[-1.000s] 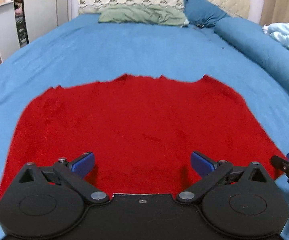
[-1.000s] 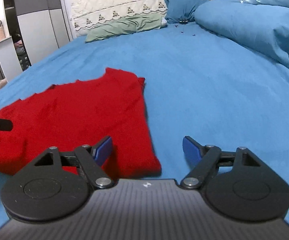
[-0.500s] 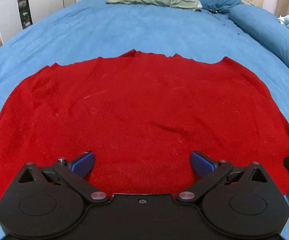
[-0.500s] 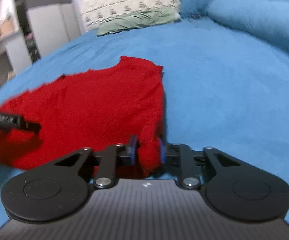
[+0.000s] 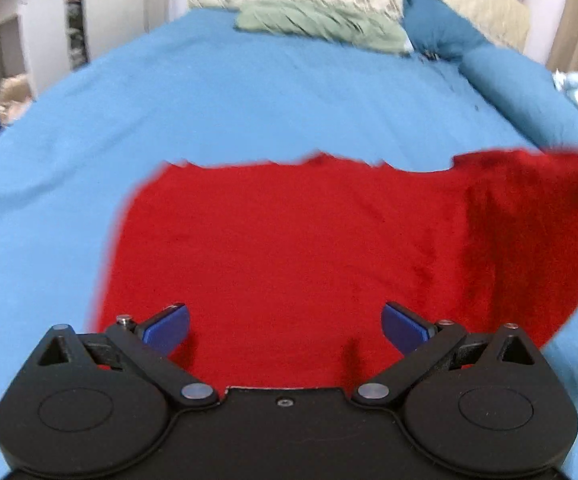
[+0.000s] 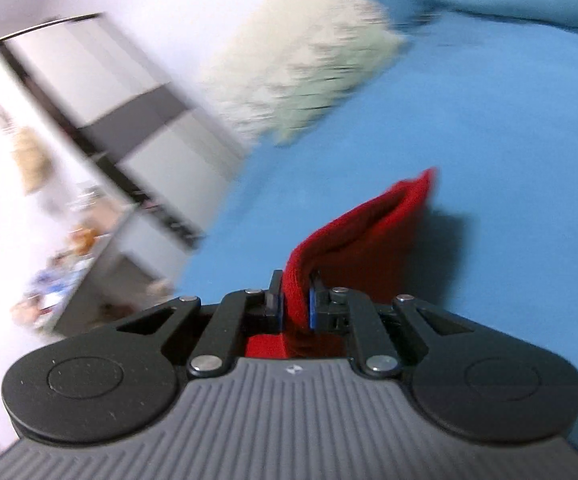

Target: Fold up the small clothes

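A red knit garment [image 5: 289, 248] lies spread on the blue bed sheet [image 5: 249, 100]. Its right side is raised off the bed and hangs in a fold [image 5: 529, 232]. My left gripper [image 5: 285, 326] is open and empty, low over the garment's near edge. My right gripper [image 6: 295, 304] is shut on the garment's edge [image 6: 369, 228] and holds it up in the air, tilted. The red cloth runs away from the jaws toward the bed.
A green pillow [image 5: 321, 24] and a dark blue pillow [image 5: 437, 28] lie at the headboard. A rolled blue duvet [image 5: 529, 92] runs along the right side. A white desk [image 5: 13, 32] and a wardrobe [image 6: 101, 92] stand off the bed's left side.
My right gripper shut on the garment's right edge and lifted it, turning over to the left. The garment's right side rose off the bed. My left gripper pulled back and stayed open.
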Motion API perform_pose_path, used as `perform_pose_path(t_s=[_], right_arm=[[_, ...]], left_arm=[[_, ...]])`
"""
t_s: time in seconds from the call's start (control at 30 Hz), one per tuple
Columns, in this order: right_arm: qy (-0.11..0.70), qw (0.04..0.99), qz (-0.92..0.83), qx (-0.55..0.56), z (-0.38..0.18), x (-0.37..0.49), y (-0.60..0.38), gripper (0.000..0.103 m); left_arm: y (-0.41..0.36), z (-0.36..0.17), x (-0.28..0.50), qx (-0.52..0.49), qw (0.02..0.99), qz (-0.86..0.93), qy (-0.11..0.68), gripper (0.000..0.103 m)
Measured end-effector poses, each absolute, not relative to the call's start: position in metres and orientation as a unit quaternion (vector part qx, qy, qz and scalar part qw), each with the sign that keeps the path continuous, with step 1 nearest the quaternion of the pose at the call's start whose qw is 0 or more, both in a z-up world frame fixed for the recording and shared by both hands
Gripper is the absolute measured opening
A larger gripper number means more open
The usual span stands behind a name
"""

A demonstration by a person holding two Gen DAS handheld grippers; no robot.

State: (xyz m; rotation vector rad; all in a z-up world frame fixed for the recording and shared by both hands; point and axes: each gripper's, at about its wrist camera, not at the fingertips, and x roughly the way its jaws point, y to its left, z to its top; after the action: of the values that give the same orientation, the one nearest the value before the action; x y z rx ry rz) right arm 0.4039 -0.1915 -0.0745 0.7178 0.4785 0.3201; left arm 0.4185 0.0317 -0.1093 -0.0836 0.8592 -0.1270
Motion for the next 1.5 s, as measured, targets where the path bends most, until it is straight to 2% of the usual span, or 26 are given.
perform_pose_path(t_s=[0.17,0.33,0.47,0.5,0.53,0.6,0.73,0.87,1.03,1.3,1.33,1.5], right_arm=[[0.301,0.856,0.328,0.263,-0.077,0.441,-0.065,0.026],[0.421,0.827,0.334,0.167,-0.154,0.465,0.029,0.026],[0.423,0.832,0.328,0.144,-0.170,0.465,0.041,0.032],[0.417,0.831,0.336,0.153,-0.165,0.464,0.037,0.042],[0.408,0.832,0.342,0.157,-0.159,0.461,0.033,0.062],[0.371,0.852,0.336,0.153,-0.138,0.450,0.020,0.083],[0.298,0.895,0.290,0.162,-0.109,0.411,-0.026,0.094],[0.272,0.935,0.205,0.104,-0.117,0.359,-0.060,0.094],[0.296,0.946,0.126,0.035,-0.155,0.325,-0.073,0.094],[0.313,0.949,0.042,0.024,-0.191,0.343,-0.068,0.087],[0.324,0.946,0.017,0.012,-0.193,0.347,-0.070,0.087],[0.344,0.938,0.034,0.007,-0.193,0.350,-0.075,0.087]], left_arm=[[0.101,-0.105,0.385,-0.044,0.908,-0.046,0.415,0.103],[0.139,-0.136,0.361,-0.055,0.895,-0.038,0.441,0.103],[0.152,-0.153,0.348,-0.086,0.888,-0.052,0.450,0.103],[0.154,-0.155,0.344,-0.091,0.888,-0.055,0.448,0.103],[0.153,-0.156,0.342,-0.095,0.888,-0.060,0.446,0.103],[0.150,-0.155,0.339,-0.102,0.890,-0.071,0.439,0.103],[0.145,-0.146,0.333,-0.106,0.898,-0.091,0.417,0.103],[0.140,-0.142,0.337,-0.096,0.908,-0.072,0.401,0.103],[0.145,-0.145,0.345,-0.111,0.910,-0.038,0.398,0.103],[0.152,-0.160,0.357,-0.087,0.912,0.000,0.401,0.101],[0.153,-0.164,0.359,-0.077,0.910,0.006,0.407,0.098],[0.152,-0.175,0.359,-0.041,0.911,-0.006,0.410,0.098]])
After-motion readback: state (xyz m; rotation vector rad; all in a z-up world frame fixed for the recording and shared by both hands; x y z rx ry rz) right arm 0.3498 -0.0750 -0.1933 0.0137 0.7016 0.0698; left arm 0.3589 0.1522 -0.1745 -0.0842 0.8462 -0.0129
